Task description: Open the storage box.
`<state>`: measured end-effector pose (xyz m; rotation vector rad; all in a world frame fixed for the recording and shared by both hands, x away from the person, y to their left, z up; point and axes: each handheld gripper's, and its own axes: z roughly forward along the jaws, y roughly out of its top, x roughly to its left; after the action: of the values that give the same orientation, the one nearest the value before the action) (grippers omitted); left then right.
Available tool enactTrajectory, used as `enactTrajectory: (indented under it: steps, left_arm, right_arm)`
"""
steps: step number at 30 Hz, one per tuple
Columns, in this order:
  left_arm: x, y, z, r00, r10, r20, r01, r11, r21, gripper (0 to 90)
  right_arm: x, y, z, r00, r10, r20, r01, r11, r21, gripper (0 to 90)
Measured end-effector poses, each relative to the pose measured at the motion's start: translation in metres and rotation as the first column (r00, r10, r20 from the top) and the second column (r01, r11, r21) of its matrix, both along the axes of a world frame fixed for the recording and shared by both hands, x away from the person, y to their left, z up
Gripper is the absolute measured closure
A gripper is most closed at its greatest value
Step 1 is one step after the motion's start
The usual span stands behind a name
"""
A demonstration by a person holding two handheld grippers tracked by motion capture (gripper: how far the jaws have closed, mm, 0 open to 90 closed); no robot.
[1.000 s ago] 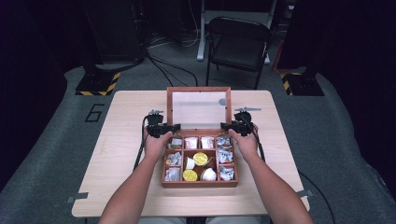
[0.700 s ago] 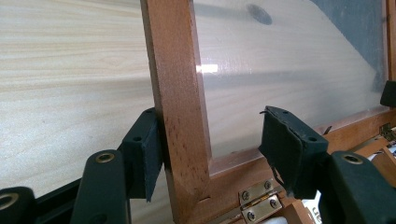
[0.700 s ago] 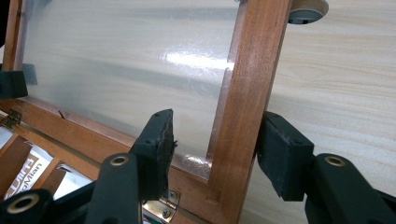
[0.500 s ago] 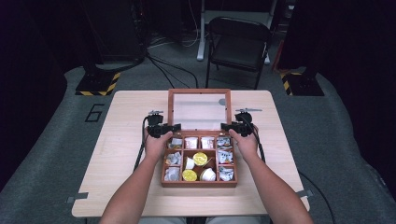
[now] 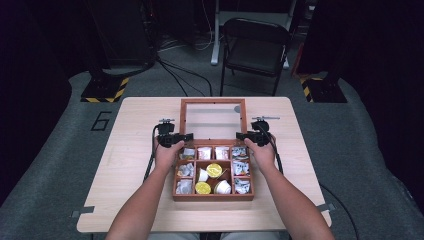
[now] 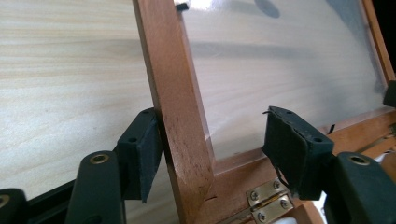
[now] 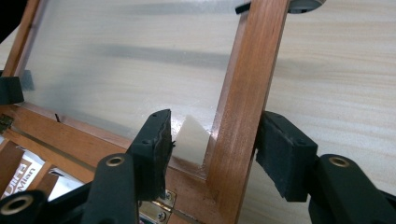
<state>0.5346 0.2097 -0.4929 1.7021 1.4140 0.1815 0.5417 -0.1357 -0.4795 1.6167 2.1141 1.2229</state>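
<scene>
Flanking lid (image 5: 213,102), both hands (image 5: 167,156) low

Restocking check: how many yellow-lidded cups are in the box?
2: one yellow cup in the middle compartment, another yellow cup in the front-middle compartment of the wooden box. Packets may hide more.

A dark recording studio: grey carpet, floor cables (image 5: 175,75), folding chair (image 5: 255,50), hazard-taped stands (image 5: 105,87).
</scene>
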Motion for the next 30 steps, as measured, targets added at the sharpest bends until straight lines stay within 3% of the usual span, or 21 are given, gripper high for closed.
enactTrajectory:
  steps: [4, 24, 30]
  left_arm:
    - [0.0002, 0.0003, -0.0010, 0.9999, 0.006, -0.012, -0.006, 1.0000, -0.007, 36.5]
    - [0.0008, -0.0002, -0.0015, 0.9994, 0.017, -0.029, -0.017, 0.9998, -0.012, 36.5]
    - [0.0024, 0.0007, -0.0024, 0.9990, 0.016, -0.043, -0.017, 0.9997, -0.019, 36.4]
  right_arm:
    - [0.0022, -0.0019, -0.0041, 0.9999, -0.005, -0.016, 0.005, 0.9996, 0.028, 44.5]
    - [0.0041, -0.0016, -0.0036, 0.9986, -0.014, -0.051, 0.015, 0.9993, 0.033, 44.4]
    - [0.0042, -0.0019, -0.0037, 0.9962, -0.023, -0.084, 0.027, 0.9984, 0.050, 44.4]
